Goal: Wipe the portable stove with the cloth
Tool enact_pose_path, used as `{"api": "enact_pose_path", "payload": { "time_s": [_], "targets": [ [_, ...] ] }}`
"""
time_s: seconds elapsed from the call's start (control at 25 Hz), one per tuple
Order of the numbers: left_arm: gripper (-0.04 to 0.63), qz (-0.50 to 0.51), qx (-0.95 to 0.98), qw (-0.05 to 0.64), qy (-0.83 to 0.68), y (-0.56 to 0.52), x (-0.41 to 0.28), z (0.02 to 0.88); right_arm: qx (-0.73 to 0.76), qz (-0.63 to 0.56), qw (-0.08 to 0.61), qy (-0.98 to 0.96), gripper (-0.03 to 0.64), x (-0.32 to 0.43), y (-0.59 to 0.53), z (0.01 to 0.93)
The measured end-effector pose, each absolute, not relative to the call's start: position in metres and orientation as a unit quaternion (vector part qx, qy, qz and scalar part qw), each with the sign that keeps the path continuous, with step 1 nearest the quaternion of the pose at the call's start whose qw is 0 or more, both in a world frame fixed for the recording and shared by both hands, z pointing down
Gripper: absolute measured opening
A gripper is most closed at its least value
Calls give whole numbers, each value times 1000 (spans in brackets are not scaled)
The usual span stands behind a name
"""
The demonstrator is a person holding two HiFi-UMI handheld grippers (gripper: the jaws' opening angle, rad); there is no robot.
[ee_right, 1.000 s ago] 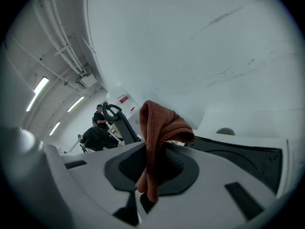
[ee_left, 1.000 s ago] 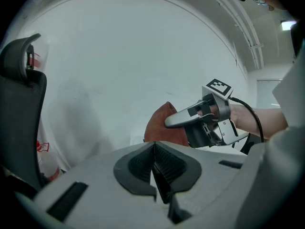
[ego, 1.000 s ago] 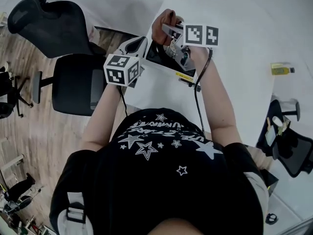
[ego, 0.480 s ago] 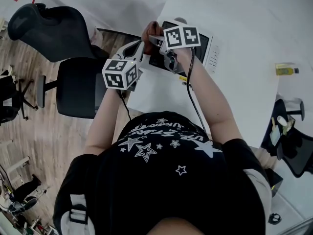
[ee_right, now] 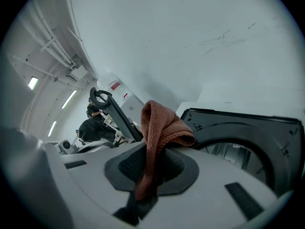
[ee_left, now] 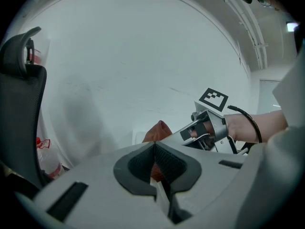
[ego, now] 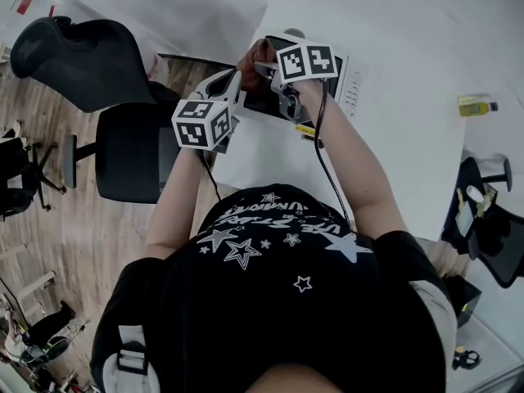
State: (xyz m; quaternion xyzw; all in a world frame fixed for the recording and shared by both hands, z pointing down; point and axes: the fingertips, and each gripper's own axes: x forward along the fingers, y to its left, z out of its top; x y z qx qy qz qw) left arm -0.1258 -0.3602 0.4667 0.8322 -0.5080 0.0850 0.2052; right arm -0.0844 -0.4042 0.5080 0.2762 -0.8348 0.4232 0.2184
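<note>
At twelve o'clock, over the stove (ego: 353, 90), the right gripper (ee_right: 151, 171) pinches the cloth (ee_right: 164, 127), and the left gripper (ee_left: 155, 168) nips it too. It looks soft and floppy, so best held bunched.

Open table (ego: 409, 129) right of stove (ego: 351, 84), office chair (ego: 123, 150) crowding left edge

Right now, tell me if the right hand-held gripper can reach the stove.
Probably yes: the right hand-held gripper grips the cloth, and the stove lies just beyond, unobstructed.

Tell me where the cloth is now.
The cloth hangs clamped in the right hand-held gripper, top centre in the head view, by the stove's left end.
</note>
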Motion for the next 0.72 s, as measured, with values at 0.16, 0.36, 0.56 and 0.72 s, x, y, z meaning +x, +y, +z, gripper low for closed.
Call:
{"api": "enact_pose_path", "payload": {
  "time_s": [0.16, 0.36, 0.56, 0.72],
  "targets": [
    [9, 86, 835, 204, -504, -362, -129, 465, 285, 428, 218, -829, 55, -77, -404, 508],
    [9, 87, 841, 200, -496, -361, -120, 461, 294, 429, 223, -825, 55, -54, -398, 507],
    [9, 89, 847, 195, -487, -359, -107, 458, 312, 431, 225, -817, 55, -24, -391, 509],
    [9, 94, 849, 197, -481, -351, -88, 461, 321, 440, 212, -812, 55, 7, -378, 509]
  ]
}}
